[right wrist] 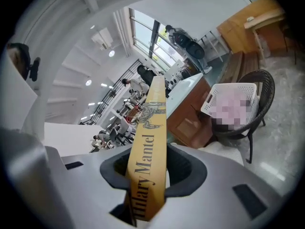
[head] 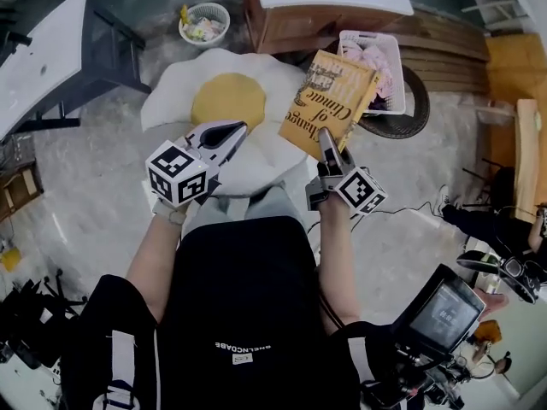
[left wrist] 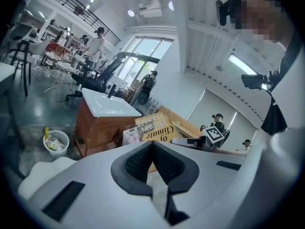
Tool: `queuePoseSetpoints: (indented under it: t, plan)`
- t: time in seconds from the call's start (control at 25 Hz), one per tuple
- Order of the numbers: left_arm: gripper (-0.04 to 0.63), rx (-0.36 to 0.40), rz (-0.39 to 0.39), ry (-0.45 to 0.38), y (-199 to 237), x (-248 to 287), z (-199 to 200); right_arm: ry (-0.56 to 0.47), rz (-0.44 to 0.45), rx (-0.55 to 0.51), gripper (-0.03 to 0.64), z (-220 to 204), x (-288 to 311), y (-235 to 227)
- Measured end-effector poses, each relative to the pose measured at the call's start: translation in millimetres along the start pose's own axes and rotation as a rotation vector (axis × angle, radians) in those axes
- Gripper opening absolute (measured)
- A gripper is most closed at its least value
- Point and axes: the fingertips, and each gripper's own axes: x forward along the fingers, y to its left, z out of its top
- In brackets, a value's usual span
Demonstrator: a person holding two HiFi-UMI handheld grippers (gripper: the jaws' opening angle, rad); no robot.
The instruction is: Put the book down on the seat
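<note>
I'm holding the book point(head: 332, 101) clamped by its lower end in the right gripper point(head: 328, 146), hovering it over the egg-shaped seat point(head: 224, 101) ready to lower, with the left gripper point(head: 231, 132) idling closed and empty.

Two grippers: left gripper point(head: 240, 127), right gripper point(head: 326, 140). One book point(head: 329, 99), in the right gripper. Ahead of both: one seat point(head: 184, 88), one bin point(head: 225, 20), one basket point(head: 396, 75), one chair point(head: 419, 101), one cabinet point(head: 282, 28).
</note>
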Motion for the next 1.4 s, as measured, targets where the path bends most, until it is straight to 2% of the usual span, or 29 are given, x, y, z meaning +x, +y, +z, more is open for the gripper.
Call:
queuePoseSetpoints:
  t: [0.12,0.44,0.76,1.4]
  plan:
    - [0.014,-0.046,0.049,0.000,17.4,-8.9,-15.9,0.052,-0.003,0.023,0.160,-17.5,15.1,-9.9]
    - [0.014,-0.108,0.153,0.026,36.9,-16.4,-50.9,0.156,-0.019,0.047,0.160,-42.3,40.5,-39.7]
    - [0.014,-0.137,0.224,0.037,45.8,-21.6,-76.2,0.248,-0.022,0.068,0.160,-71.0,58.9,-59.1]
    - [0.014,-0.226,0.303,0.061,73.8,-39.2,-131.6,0.432,-0.094,0.120,0.160,-134.7,99.2,-112.3]
